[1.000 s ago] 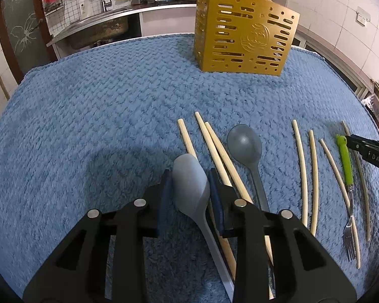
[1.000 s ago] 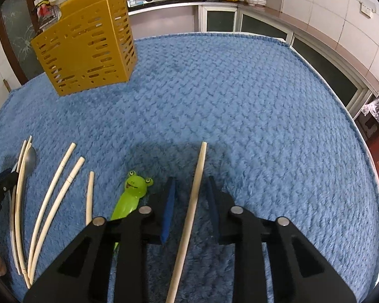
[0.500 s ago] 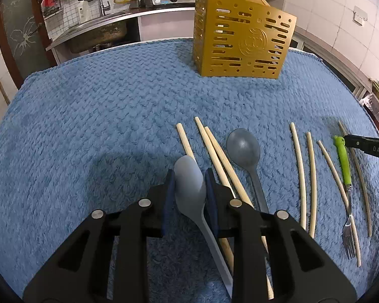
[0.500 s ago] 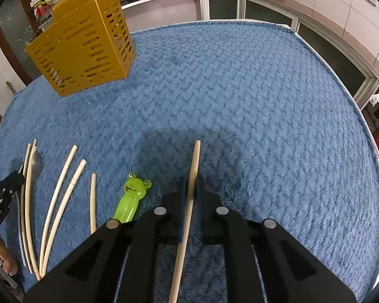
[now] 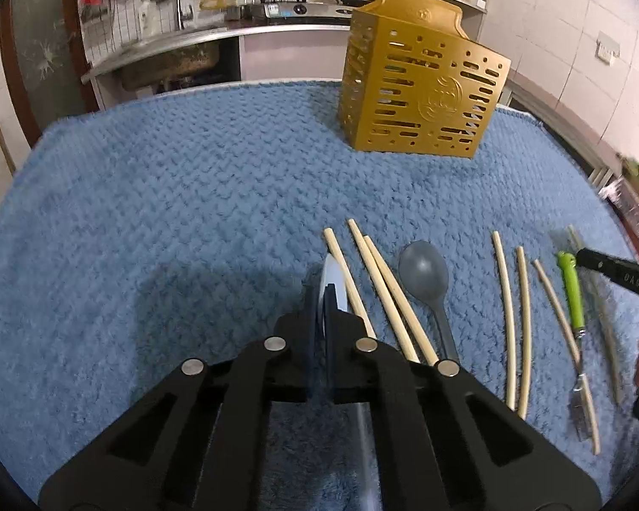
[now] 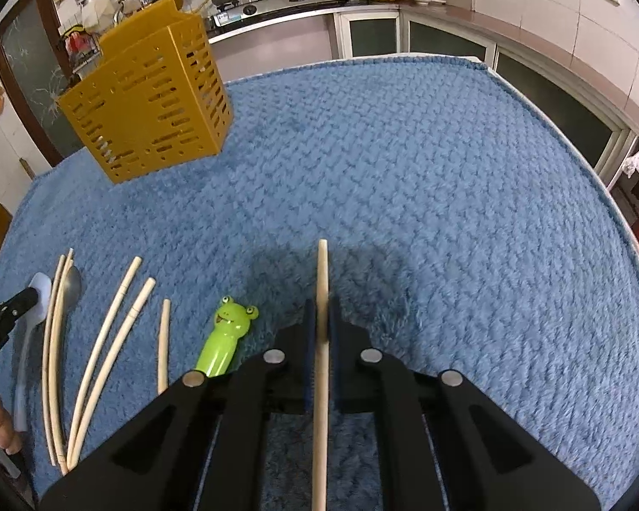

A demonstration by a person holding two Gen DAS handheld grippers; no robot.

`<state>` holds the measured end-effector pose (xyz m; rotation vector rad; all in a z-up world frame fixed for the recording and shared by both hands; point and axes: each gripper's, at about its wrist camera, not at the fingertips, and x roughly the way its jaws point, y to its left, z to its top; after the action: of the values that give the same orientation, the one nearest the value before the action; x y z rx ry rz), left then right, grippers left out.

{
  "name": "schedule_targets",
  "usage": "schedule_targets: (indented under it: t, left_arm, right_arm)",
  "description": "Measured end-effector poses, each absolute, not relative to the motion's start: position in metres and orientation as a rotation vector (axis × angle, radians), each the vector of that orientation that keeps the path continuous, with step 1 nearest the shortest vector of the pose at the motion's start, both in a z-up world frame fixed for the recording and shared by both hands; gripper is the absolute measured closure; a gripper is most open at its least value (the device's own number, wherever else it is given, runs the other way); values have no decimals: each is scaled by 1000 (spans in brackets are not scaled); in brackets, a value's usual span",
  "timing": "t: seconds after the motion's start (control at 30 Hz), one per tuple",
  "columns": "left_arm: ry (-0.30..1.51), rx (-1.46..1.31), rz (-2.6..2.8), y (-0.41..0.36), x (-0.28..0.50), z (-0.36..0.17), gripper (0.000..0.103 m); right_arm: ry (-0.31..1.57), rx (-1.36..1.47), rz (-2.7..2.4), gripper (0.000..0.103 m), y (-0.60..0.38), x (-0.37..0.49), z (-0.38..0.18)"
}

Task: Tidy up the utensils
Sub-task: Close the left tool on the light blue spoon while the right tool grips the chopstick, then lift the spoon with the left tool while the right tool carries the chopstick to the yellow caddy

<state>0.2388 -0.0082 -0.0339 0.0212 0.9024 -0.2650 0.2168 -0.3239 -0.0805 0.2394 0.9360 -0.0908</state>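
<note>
Left gripper (image 5: 319, 298) jaws clench a pale spoon (image 5: 334, 277), right gripper (image 6: 320, 323) a chopstick (image 6: 321, 281); yellow holder (image 6: 149, 102) contents unseen

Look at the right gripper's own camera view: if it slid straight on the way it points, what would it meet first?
Probably only the blue textured cloth. The right gripper, shut on a pale wooden chopstick, points down at bare cloth; the perforated yellow utensil holder stands well left of that line.

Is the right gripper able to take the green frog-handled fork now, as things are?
Probably not yet. The right gripper is shut on a chopstick, so its jaws are occupied. The frog-handled fork lies just to its left on the blue cloth with nothing over it, so it looks easy to take afterwards.
</note>
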Motion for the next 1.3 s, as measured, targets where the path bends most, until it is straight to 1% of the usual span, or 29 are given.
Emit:
schedule_targets:
  t: [0.33, 0.47, 0.53, 0.73, 0.83, 0.87, 1.07, 1.3]
  left_arm:
    - [960, 46, -283, -13, 246, -39, 101]
    - [994, 83, -291, -18, 253, -44, 92]
    - [1003, 104, -296, -22, 256, -45, 91]
    - [1040, 191, -300, -39, 266, -46, 91]
    - [1044, 205, -298, -40, 268, -47, 97]
    - [1043, 203, -298, -40, 268, -46, 97]
    - [998, 164, -288, -31, 261, -34, 97]
    - [804, 95, -288, -23, 243, 19, 97]
  right_arm:
    - [988, 187, -74, 97, -321, 220, -85]
    - [1008, 185, -67, 96, -322, 225, -85]
    - [1020, 177, -64, 96, -321, 227, -85]
    - [1081, 144, -63, 96, -320, 241, -83]
    - [1099, 125, -60, 96, -319, 244, -83]
    - [1099, 122, -59, 96, -319, 244, -83]
    - [1016, 168, -67, 97, -326, 230, -69]
    - [834, 213, -38, 97, -322, 213, -30]
